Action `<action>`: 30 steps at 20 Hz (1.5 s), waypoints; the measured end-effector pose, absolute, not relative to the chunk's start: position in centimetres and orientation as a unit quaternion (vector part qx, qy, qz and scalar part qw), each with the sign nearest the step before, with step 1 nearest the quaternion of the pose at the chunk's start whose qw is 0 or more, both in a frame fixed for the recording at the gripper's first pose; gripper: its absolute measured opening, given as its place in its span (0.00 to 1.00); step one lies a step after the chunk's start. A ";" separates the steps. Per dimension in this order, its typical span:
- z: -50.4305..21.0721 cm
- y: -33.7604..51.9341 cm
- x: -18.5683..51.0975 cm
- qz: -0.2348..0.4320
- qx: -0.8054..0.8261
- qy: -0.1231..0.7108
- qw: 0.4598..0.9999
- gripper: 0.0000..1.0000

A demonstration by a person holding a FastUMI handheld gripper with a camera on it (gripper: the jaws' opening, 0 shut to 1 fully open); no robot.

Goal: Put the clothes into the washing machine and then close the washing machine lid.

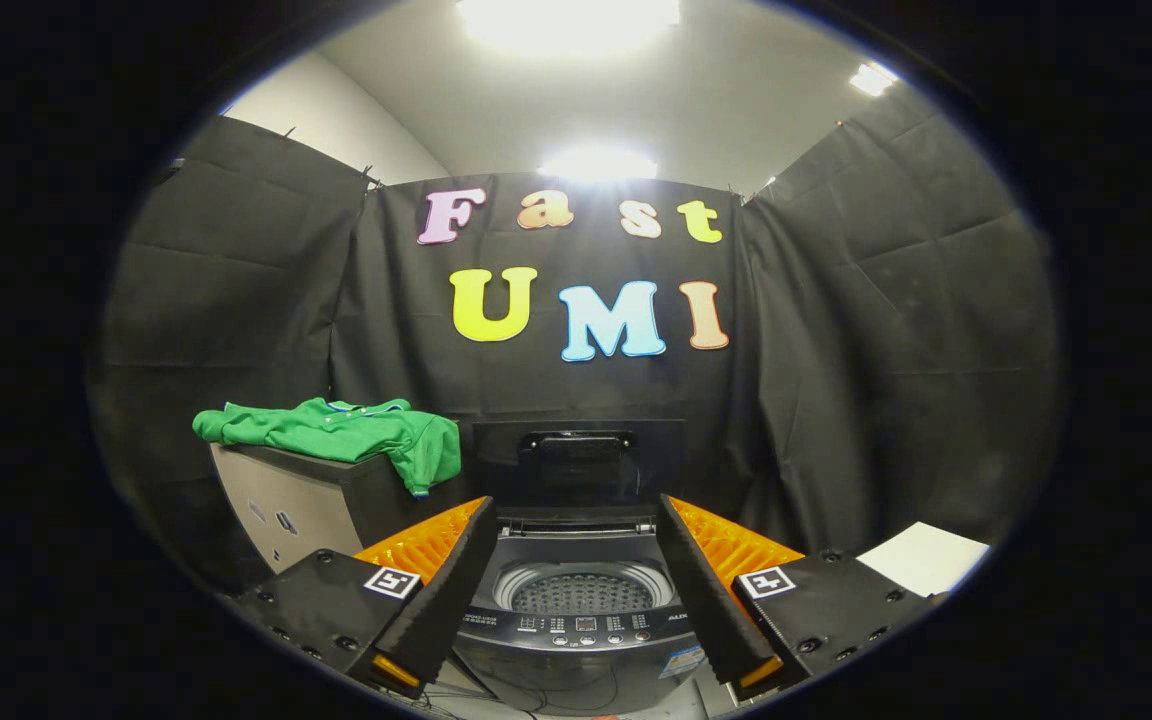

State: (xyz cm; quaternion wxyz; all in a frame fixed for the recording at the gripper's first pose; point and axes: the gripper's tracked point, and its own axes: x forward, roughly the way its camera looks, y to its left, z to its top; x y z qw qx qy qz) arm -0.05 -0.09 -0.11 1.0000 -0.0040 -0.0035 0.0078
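Observation:
A green shirt (341, 432) lies crumpled on top of a dark cabinet (301, 505), beyond and to the left of my fingers, one sleeve hanging over the cabinet's right edge. Straight ahead stands a top-loading washing machine (581, 630) with its lid (578, 462) raised upright at the back and its perforated drum (581, 592) exposed. My gripper (576, 575) is open, nothing between its fingers; the drum opening shows in the gap between them, a short way off.
Black cloth walls close in the booth behind and on both sides. A white flat surface (921, 558) sits to the right of the washing machine. Cables run on the floor in front of the washer's base.

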 end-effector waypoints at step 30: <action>8.7 11.8 8.4 0.121 0.017 0.010 0.992 0.97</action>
